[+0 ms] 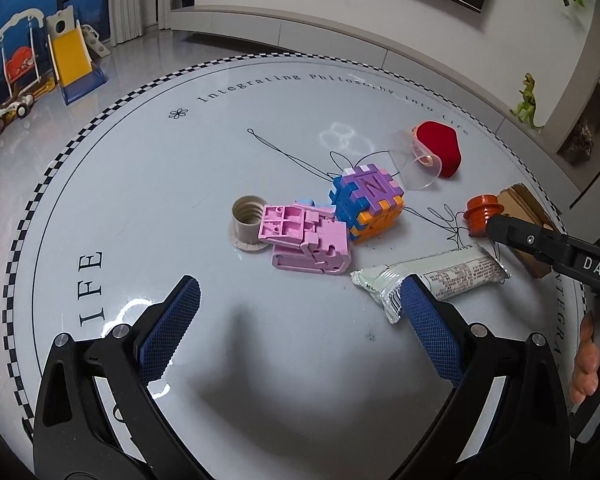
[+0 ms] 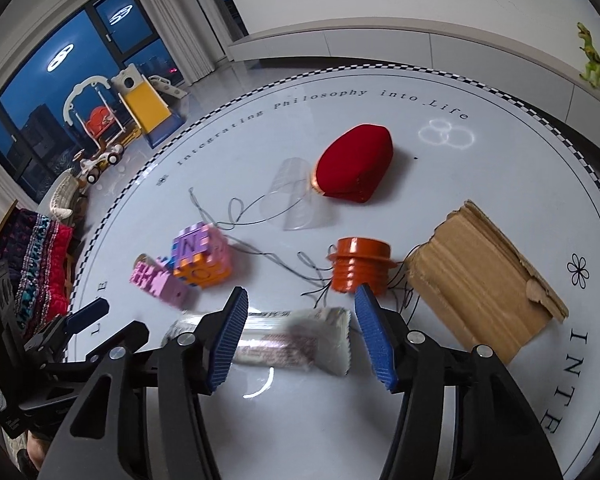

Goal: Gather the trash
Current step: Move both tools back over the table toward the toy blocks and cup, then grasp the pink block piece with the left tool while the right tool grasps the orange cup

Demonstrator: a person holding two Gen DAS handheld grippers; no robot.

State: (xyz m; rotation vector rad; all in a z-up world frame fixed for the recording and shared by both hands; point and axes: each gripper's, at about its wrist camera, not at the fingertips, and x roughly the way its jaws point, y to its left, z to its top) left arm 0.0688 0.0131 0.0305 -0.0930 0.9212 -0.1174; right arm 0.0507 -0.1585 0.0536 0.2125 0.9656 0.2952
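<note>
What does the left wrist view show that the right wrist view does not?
Only the left wrist view shows the grey cap plainly, standing beside the pink toy. Only the right wrist view shows the whole cardboard piece and the right gripper open over the wrapper. Both show the letter cube, red box, orange cap and black thread.

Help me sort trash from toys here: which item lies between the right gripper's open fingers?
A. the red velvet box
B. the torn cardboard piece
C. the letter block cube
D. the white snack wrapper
D: in the right wrist view the white snack wrapper lies on the table between the right gripper's open fingers, which stand apart from it, not pressing on it.
</note>
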